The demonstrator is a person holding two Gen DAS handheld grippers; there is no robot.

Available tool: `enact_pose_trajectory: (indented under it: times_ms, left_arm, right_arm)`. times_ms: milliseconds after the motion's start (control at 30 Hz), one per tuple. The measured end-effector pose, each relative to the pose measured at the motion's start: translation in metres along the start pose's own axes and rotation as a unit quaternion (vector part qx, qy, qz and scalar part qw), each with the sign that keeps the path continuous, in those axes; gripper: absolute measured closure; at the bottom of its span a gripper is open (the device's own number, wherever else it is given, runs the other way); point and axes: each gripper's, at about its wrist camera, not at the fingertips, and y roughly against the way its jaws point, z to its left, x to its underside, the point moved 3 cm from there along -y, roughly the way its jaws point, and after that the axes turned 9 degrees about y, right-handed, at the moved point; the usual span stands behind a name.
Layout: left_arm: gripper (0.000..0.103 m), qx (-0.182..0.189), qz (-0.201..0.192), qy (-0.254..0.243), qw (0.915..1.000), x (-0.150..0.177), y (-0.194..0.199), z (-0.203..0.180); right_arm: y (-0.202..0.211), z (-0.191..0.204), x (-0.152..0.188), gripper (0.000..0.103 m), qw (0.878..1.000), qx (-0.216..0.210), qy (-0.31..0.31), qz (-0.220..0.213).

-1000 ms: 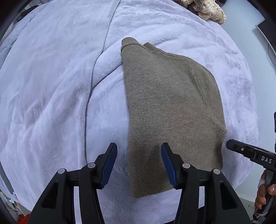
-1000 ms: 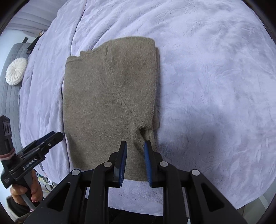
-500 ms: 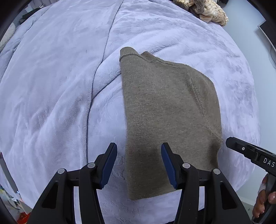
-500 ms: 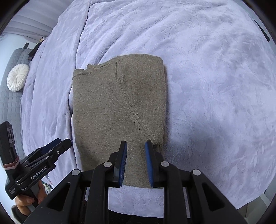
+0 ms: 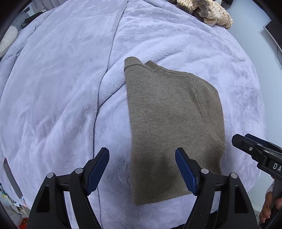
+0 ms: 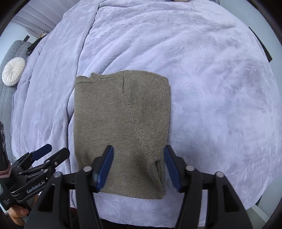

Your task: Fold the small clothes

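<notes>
A small olive-brown knit sweater (image 5: 172,126) lies folded lengthwise on the lavender blanket (image 5: 61,98), collar at the far end, hem toward me. It also shows in the right wrist view (image 6: 123,126). My left gripper (image 5: 142,169) is open and empty, held above the sweater's near left edge. My right gripper (image 6: 138,164) is open and empty, held above the sweater's near right part, by the sleeve seam. Each gripper shows at the edge of the other's view: the right one (image 5: 253,149), the left one (image 6: 45,155).
A pile of beige striped clothes (image 5: 208,12) lies at the bed's far right corner. A round white cushion (image 6: 13,72) sits on a grey sofa to the left. The bed's near edge runs just under the grippers.
My right gripper's jaws have opened from nearly shut to wide. Both grippers have pulled back and up from the sweater, which lies still.
</notes>
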Motion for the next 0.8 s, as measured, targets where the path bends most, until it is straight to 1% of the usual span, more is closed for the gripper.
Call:
enact_pose_trajectory:
  times_ms: [33, 67, 200, 367, 400, 467, 567, 667, 800]
  left_arm:
    - [0.003, -0.002, -0.005, -0.002, 1.0000, -0.002, 0.002, 0.000]
    - [0.001, -0.004, -0.017, -0.002, 0.9998, -0.003, 0.006, 0.000]
    - [0.001, -0.008, -0.024, -0.010, 0.9996, -0.006, 0.011, -0.003]
    - [0.001, -0.017, -0.027, -0.009, 0.9994, -0.006, 0.013, -0.004]
    - [0.001, -0.020, -0.028, -0.009, 0.9994, -0.006, 0.013, -0.004]
    - [0.001, -0.039, -0.030, -0.013, 0.9987, -0.006, 0.013, -0.003]
    - [0.001, -0.053, -0.032, -0.014, 0.9980, -0.005, 0.013, -0.002]
    - [0.001, -0.047, -0.031, -0.005, 0.9984, -0.005, 0.014, 0.000]
    - [0.001, -0.048, -0.029, -0.004, 0.9984, -0.005, 0.015, 0.000]
  right_arm:
    - [0.002, 0.001, -0.002, 0.030, 1.000, 0.007, 0.004, -0.002]
    - [0.002, 0.003, -0.003, 0.024, 1.000, 0.012, 0.008, -0.003]
    - [0.007, 0.006, -0.006, 0.020, 0.999, 0.034, 0.019, -0.008]
    - [0.010, 0.007, -0.006, 0.016, 0.998, 0.049, 0.021, -0.013]
    - [0.010, 0.006, -0.007, 0.011, 0.998, 0.052, 0.021, -0.012]
    - [0.010, 0.006, -0.007, 0.000, 0.998, 0.056, 0.022, -0.013]
    - [0.013, 0.007, -0.007, 0.000, 0.998, 0.061, 0.022, -0.019]
    - [0.014, 0.007, -0.007, 0.000, 0.998, 0.064, 0.020, -0.019]
    - [0.015, 0.008, -0.008, 0.000, 0.998, 0.065, 0.019, -0.015]
